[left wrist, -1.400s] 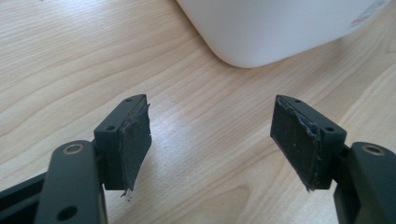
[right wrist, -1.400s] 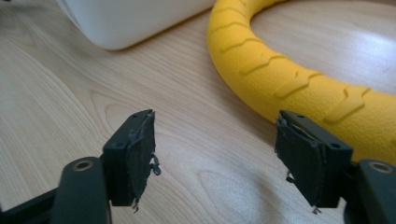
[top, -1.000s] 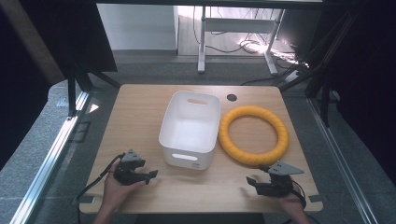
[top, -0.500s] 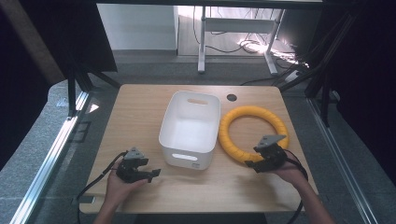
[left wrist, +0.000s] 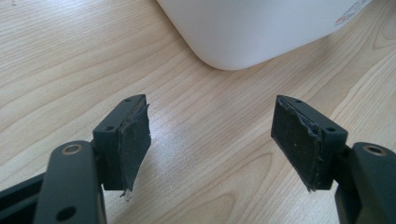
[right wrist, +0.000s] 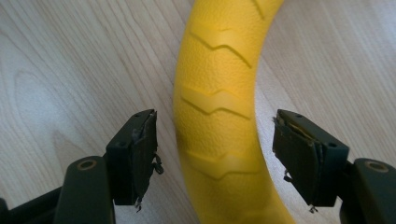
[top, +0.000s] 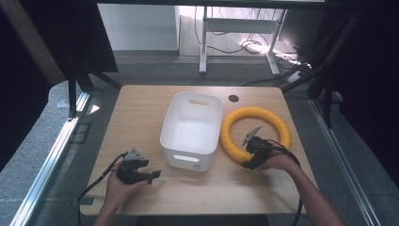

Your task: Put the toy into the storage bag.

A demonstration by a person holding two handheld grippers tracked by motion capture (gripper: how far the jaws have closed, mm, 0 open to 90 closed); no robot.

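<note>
Right gripper (right wrist: 215, 154) open, jaws just been narrowing astride the yellow ring (right wrist: 219, 116) near the tabletop's right edge, pads not touching; off-centre closure could skid it into the white bin (top: 192, 129).

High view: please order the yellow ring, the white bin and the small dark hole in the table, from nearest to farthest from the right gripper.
1. Yellow ring: directly at the right gripper, whose open jaws straddle its near-left part.
2. White bin: beside the ring, toward the table's middle.
3. Dark hole: farthest, near the table's far edge.
</note>
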